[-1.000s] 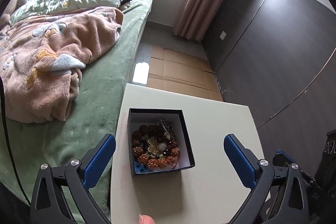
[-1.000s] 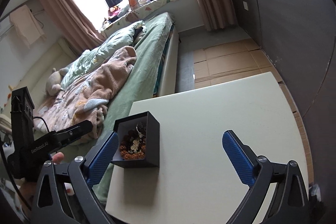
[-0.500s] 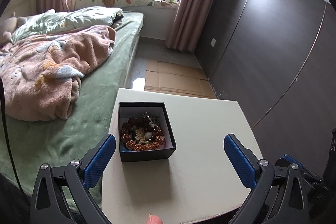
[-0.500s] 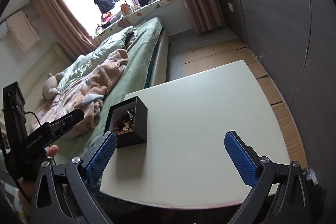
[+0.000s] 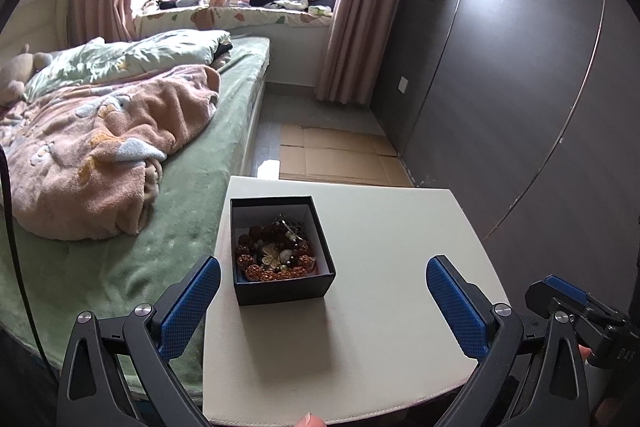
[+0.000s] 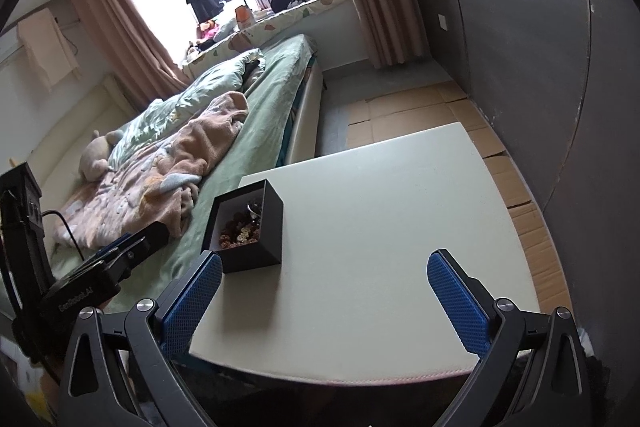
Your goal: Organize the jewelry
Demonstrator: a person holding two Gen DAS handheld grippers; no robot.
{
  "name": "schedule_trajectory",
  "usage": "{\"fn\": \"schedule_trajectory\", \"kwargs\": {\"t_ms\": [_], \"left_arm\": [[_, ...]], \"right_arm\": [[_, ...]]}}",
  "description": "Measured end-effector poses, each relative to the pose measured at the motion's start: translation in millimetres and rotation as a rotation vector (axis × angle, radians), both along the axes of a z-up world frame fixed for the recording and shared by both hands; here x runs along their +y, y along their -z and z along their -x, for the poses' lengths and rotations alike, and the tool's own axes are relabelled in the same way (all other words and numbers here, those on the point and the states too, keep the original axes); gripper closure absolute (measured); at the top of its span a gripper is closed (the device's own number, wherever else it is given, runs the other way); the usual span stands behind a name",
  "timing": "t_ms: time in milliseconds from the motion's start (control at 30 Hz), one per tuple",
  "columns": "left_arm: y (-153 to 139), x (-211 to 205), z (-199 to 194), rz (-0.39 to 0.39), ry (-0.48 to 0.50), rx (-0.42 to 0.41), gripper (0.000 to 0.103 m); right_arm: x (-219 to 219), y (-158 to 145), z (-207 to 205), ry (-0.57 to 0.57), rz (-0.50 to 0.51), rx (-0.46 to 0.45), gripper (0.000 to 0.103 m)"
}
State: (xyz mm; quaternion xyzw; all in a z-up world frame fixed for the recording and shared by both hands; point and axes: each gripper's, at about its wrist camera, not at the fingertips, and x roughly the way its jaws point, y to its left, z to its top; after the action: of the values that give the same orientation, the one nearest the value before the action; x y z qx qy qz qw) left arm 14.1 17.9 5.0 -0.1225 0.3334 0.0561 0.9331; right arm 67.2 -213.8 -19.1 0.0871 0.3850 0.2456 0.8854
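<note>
A black open box (image 5: 280, 283) stands on the left part of a white table (image 5: 380, 239). It holds a heap of jewelry (image 5: 274, 253): brown bead bracelets, pearls and dark pieces. The box also shows in the right wrist view (image 6: 270, 227), with the jewelry (image 6: 240, 229) inside. My left gripper (image 5: 322, 305) is open and empty, held back from the box above the table's near edge. My right gripper (image 6: 324, 301) is open and empty, above the table's near edge, right of the box.
A bed (image 5: 172, 195) with green sheet and a pink blanket (image 5: 92, 147) lies against the table's left side. A dark wardrobe wall (image 5: 520, 87) runs along the right. Cardboard sheets (image 5: 332, 155) cover the floor beyond the table.
Both grippers have pulled back and up from the table, so the box looks smaller and farther. The box has not moved. Both grippers stay open.
</note>
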Motion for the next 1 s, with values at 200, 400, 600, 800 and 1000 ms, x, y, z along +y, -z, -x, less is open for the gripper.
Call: {"fn": "schedule_trajectory", "kwargs": {"t_ms": [200, 400, 600, 800, 1000], "left_arm": [[-2.5, 2.9, 0.7, -0.019, -0.006, -0.01, 0.001], [-4.0, 3.2, 1.4, -0.024, -0.003, -0.016, 0.001], [-3.9, 2.1, 2.0, -0.018, 0.002, -0.017, 0.001], [-4.6, 0.8, 2.8, -0.02, 0.003, -0.021, 0.001], [-6.0, 0.5, 5.5, -0.015, -0.001, -0.028, 0.001]], "right_arm": [[4.1, -2.6, 0.7, -0.014, 0.001, -0.008, 0.0], [6.6, -2.2, 0.0, -0.023, 0.013, 0.002, 0.0], [7.0, -3.4, 2.3, -0.028, -0.007, 0.004, 0.0], [4.9, -3.6, 2.2, -0.022, -0.001, 0.003, 0.0], [4.8, -3.7, 1.9, -0.02, -0.003, 0.003, 0.0]]}}
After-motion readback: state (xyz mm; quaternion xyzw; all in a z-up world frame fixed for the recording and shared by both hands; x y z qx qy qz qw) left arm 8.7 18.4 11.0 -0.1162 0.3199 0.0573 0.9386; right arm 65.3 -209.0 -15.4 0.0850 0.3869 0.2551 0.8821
